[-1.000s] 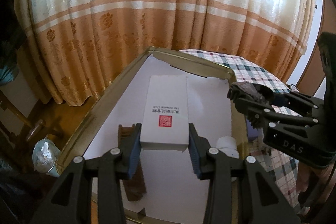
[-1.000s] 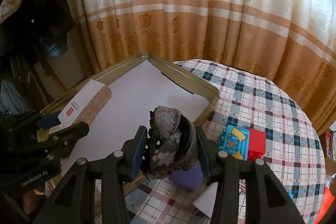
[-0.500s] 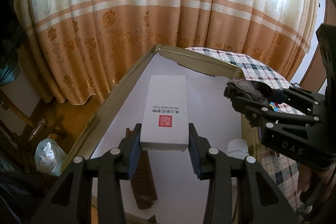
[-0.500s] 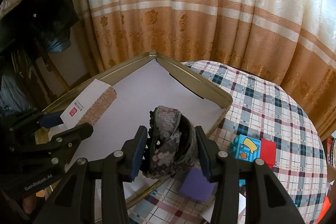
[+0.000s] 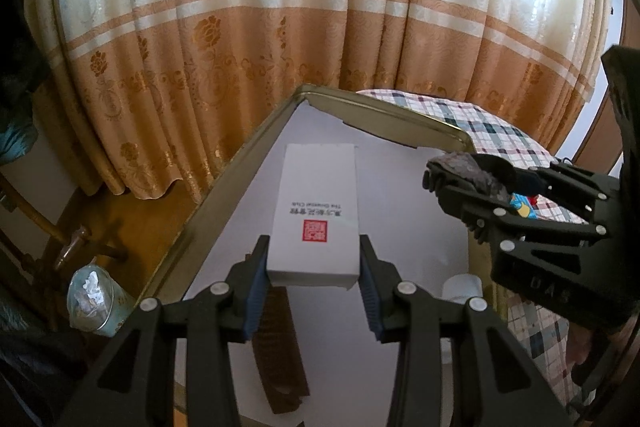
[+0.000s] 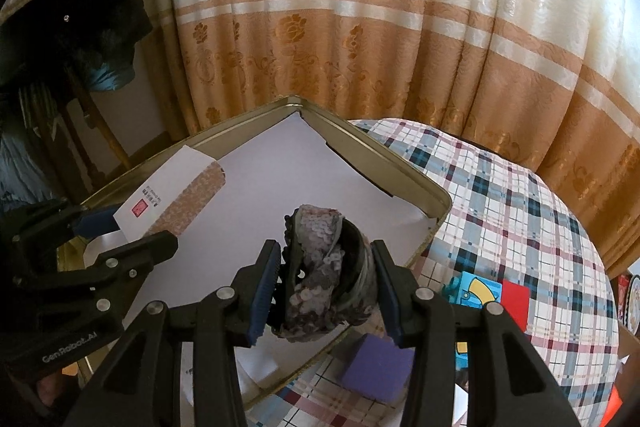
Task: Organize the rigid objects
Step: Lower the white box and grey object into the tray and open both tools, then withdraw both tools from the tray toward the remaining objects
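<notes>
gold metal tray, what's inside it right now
The gold metal tray holds a white paper lining, a brown comb and a white bottle cap. The held white box and left gripper hide whatever lies beneath.

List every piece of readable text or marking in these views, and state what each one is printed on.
"GenRobot.AI": on the body of the left gripper, seen from the right wrist view.
"DAS": on the body of the right gripper, faint, seen from the left wrist view.
"The Oriental Club": small black line on the white box, upside down in the view and only just legible.
Chinese characters beside that line: too small to read.
Red square seal on the white box: characters too blurred to read.
</notes>
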`<action>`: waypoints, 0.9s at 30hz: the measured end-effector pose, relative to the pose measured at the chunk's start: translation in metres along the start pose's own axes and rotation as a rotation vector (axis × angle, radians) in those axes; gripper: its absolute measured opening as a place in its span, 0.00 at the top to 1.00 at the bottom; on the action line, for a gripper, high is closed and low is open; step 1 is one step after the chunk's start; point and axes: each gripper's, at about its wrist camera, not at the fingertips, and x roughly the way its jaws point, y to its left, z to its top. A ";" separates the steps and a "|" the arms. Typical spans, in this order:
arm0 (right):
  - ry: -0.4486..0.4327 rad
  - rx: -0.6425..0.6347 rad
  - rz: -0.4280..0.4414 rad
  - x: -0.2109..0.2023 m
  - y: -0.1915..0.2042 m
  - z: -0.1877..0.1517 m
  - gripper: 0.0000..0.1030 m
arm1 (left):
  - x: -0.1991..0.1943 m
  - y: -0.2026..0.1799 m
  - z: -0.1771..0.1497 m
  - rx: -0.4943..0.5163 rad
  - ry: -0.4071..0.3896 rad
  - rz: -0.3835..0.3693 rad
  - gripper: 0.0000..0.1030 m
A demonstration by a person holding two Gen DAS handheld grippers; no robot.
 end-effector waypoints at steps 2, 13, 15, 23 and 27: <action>0.002 -0.005 0.002 0.002 0.001 0.002 0.53 | 0.000 0.001 0.001 -0.004 -0.001 0.003 0.61; 0.026 -0.014 0.028 0.013 0.011 0.002 0.52 | 0.003 0.007 0.001 -0.021 0.006 0.035 0.59; 0.028 -0.013 0.041 0.015 0.013 0.001 0.44 | 0.002 0.009 0.000 -0.030 0.009 0.055 0.50; -0.024 0.036 0.042 -0.012 0.007 -0.010 0.34 | -0.015 0.012 -0.006 -0.054 -0.011 0.050 0.31; -0.044 0.084 0.029 -0.034 -0.010 -0.026 0.33 | -0.024 -0.004 -0.008 -0.044 -0.027 0.017 0.28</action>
